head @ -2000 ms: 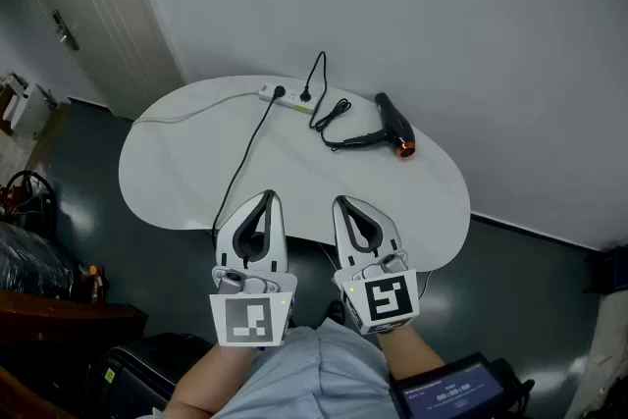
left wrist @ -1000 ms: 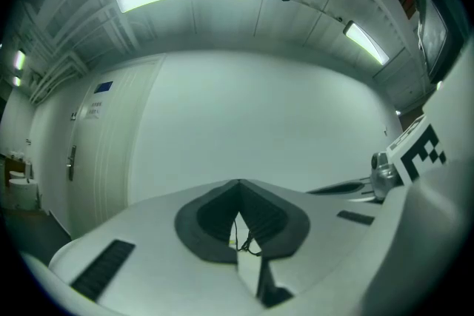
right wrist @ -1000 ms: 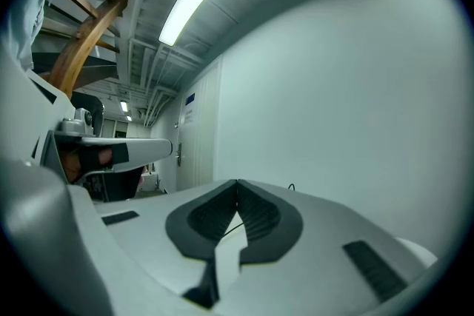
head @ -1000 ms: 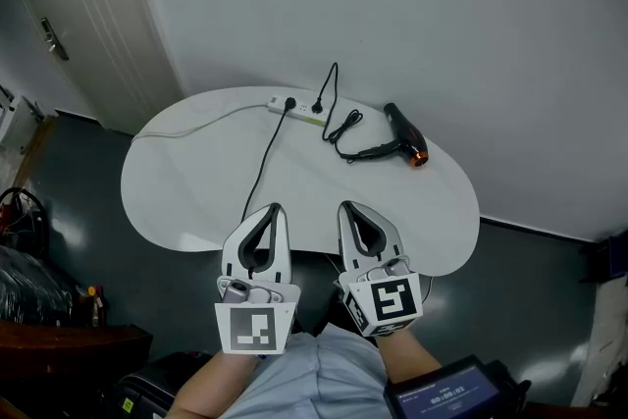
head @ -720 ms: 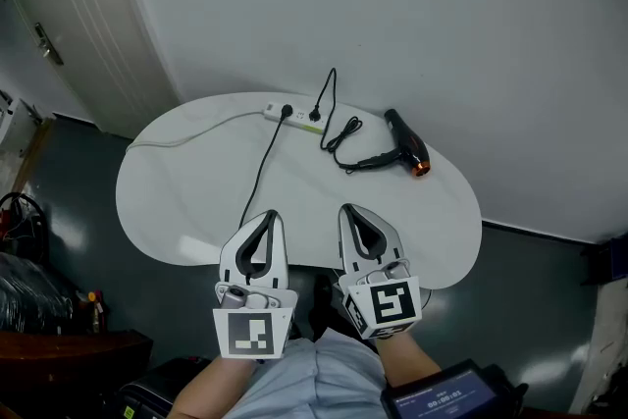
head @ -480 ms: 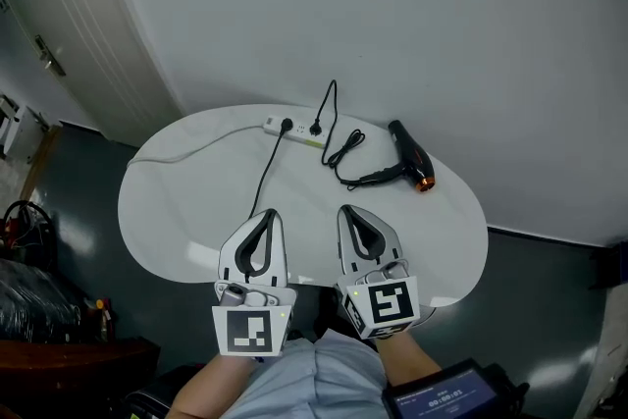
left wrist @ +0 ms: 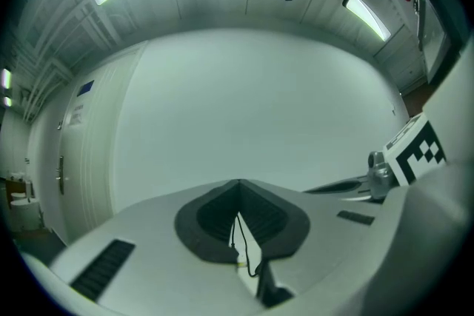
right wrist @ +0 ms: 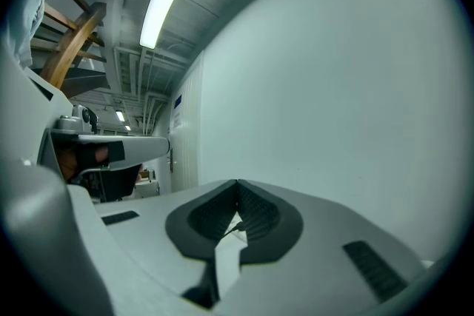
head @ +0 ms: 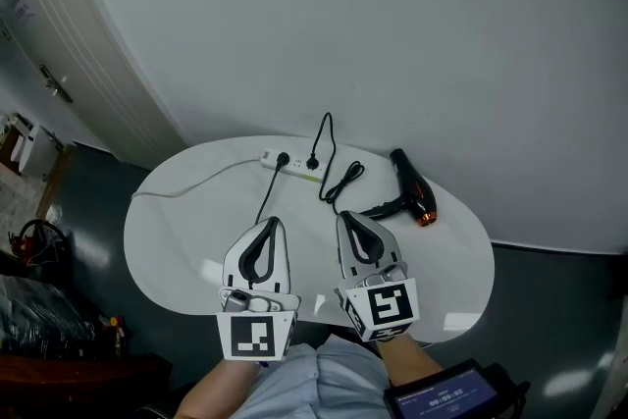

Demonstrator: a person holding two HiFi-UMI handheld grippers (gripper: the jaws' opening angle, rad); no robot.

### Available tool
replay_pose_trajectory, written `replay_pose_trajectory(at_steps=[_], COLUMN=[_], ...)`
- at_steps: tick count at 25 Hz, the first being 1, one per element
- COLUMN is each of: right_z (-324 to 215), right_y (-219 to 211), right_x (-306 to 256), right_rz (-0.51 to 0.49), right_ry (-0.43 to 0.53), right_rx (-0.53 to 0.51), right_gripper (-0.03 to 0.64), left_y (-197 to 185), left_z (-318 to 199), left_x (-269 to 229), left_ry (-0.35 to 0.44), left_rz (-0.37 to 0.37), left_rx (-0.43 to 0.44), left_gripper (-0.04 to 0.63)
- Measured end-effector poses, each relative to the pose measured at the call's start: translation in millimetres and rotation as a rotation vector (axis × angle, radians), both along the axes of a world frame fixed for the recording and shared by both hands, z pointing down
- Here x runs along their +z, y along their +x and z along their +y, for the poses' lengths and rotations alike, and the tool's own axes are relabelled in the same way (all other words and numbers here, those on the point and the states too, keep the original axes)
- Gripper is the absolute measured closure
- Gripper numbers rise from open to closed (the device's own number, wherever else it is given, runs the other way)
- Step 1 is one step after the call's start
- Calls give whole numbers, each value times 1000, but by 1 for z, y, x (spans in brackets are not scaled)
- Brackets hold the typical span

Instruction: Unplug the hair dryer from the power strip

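**Item:** black hair dryer with orange nozzle ring (head: 413,193), lying flat on the far side of the white oval table (head: 177,235), at 1 o'clock from the tongs.

**Long axis:** the barrel runs 11 to 5 o'clock with the nozzle toward 5, and the handle juts toward 8.

**Lead:** its black cord (head: 340,183) coils, loops upward and ends in the black plug (head: 314,162). That plug is seated in the white power strip (head: 294,159) at 12 o'clock. A second black plug (head: 283,158) sits just beside it at 9 o'clock.

**Tools:** left tongs (head: 268,223) and right tongs (head: 344,216) are both closed and empty, held level above the table's near edge, well short of the strip.

**Handling:** open both tongs and pin the strip with one. Pinch the right-hand plug by its body, not its cord, and draw it straight out along its pins.
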State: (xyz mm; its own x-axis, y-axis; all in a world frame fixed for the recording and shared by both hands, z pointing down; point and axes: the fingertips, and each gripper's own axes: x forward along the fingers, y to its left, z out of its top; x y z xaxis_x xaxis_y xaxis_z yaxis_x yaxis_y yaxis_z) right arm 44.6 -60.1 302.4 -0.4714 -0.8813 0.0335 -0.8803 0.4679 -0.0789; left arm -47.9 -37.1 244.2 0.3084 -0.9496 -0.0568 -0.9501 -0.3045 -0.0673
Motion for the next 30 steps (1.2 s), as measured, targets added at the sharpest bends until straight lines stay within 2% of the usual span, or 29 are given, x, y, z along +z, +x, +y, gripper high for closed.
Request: replay_pose_trajectory(at_steps=[6,13,17,30], right_z=[-24,-39,-46,-89], right_y=[19,16,9,-13], right_x=[-2,11,21,34], right_rz=[-26,-35,-21,41], right_ry=[-3,-43,-60,-93], right_rx=[-12,-40,-44,17], right_gripper=[617,617,617,617], left_y=[19,19,15,-7], left_z=[-24,-35,-45,-100], left_x=[-5,7,20,37], left_ry=[-1,-49,-86,-111], left_rz=[-23,-40,-22,37], left_rx=[-9,-37,-40,34], left_gripper=[597,597,597,597])
